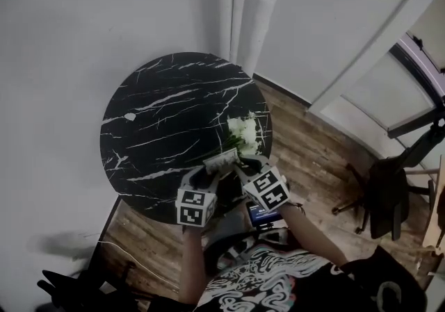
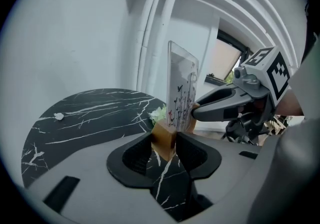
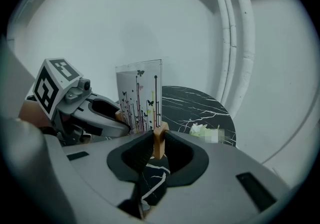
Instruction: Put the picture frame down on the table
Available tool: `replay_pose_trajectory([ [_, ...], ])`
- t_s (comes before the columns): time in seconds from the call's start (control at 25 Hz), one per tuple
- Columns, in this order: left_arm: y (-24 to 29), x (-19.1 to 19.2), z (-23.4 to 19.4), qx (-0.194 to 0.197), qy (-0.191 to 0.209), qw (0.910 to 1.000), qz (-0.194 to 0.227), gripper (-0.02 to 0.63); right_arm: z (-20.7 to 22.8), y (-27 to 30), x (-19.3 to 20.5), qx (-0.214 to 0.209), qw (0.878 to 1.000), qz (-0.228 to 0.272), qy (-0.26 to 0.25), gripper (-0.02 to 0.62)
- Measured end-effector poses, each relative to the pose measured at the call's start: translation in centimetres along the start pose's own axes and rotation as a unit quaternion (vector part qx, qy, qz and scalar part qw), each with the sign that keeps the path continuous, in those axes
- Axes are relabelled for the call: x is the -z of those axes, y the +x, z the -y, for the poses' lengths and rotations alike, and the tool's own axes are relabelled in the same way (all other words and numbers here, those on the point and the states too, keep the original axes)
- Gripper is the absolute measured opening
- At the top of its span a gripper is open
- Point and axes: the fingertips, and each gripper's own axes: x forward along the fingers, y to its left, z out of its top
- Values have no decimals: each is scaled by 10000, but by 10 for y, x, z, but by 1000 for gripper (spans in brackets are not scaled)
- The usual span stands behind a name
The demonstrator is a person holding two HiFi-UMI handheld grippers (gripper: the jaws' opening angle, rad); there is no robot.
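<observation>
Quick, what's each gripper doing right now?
Left gripper: jaws closed on the picture frame.
Right gripper: jaws closed on the same picture frame.

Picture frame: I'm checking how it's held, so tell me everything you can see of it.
The frame is a clear upright panel printed with dark stems and butterflies, set in a wooden base. The left tool and right tool each clamp one base end, over the near edge of the marble table.
</observation>
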Motion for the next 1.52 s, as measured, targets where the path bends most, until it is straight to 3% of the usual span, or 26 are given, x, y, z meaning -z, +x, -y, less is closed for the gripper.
replay_pose_trajectory([
  [0.44, 17, -21, -55, 100, 20, 9999, 19, 163, 13, 48, -33, 53, 9999, 9, 110, 72],
  [0.8, 21, -38, -60, 242, 133, 9995, 146, 163, 25, 45, -46, 269, 9994, 126, 164, 72],
  [1.52, 14, -40, -83, 48, 86, 9999, 139, 163, 15, 63, -60, 6, 9997, 167, 184, 72],
])
